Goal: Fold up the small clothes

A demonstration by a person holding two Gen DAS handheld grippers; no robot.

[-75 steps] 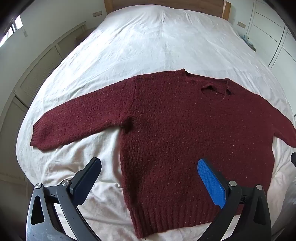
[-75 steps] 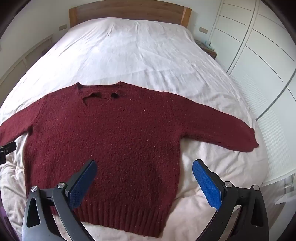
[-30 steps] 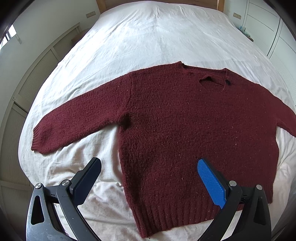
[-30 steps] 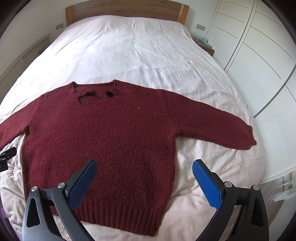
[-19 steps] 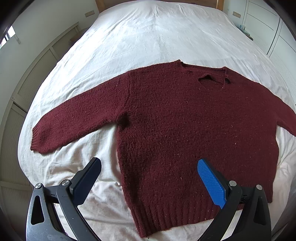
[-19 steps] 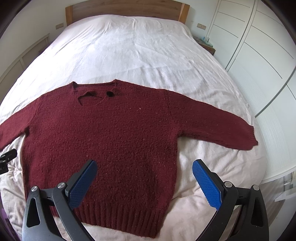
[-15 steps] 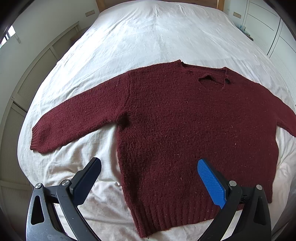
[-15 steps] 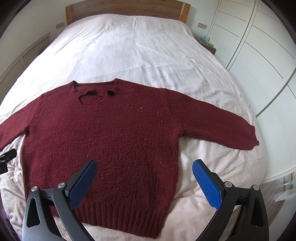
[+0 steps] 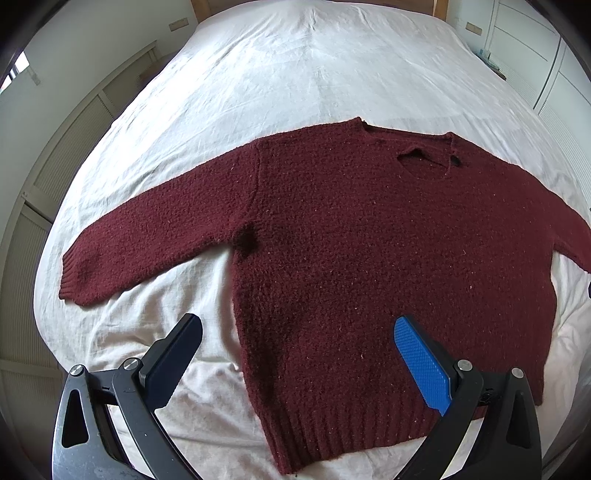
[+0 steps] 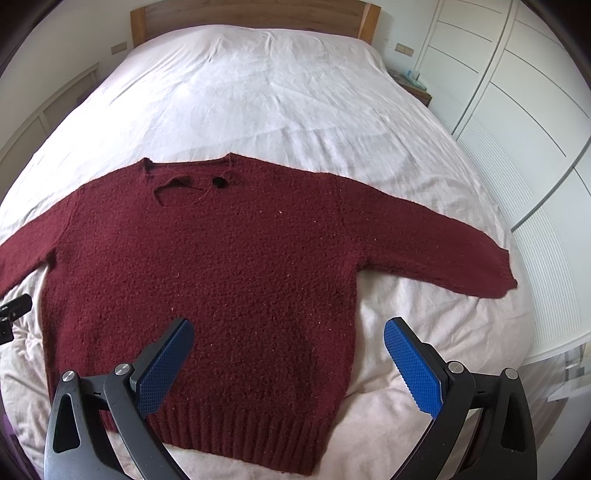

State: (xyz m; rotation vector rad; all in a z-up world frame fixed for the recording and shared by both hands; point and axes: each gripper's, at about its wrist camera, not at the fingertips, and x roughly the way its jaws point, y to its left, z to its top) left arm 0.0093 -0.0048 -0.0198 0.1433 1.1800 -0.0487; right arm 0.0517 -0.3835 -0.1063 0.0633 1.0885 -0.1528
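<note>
A dark red knitted sweater (image 9: pixel 369 251) lies flat on the white bed, collar away from me, both sleeves spread out to the sides. It also shows in the right wrist view (image 10: pixel 229 277). Its left sleeve (image 9: pixel 147 240) ends near the bed's left edge, its right sleeve (image 10: pixel 443 247) near the right edge. My left gripper (image 9: pixel 295 328) is open and empty, held above the hem's left part. My right gripper (image 10: pixel 288 332) is open and empty above the hem's right part. The tip of the left gripper (image 10: pixel 13 310) shows at the right wrist view's left edge.
The white sheet (image 9: pixel 314 74) covers the whole bed up to a wooden headboard (image 10: pixel 251 14). White wardrobe doors (image 10: pixel 517 110) run along the right side, panelled wall (image 9: pixel 55 166) along the left. A bedside table (image 10: pixel 413 85) stands at the far right.
Both grippers have drifted only slightly above the sweater. The sweater lies as before and both grippers stay open.
</note>
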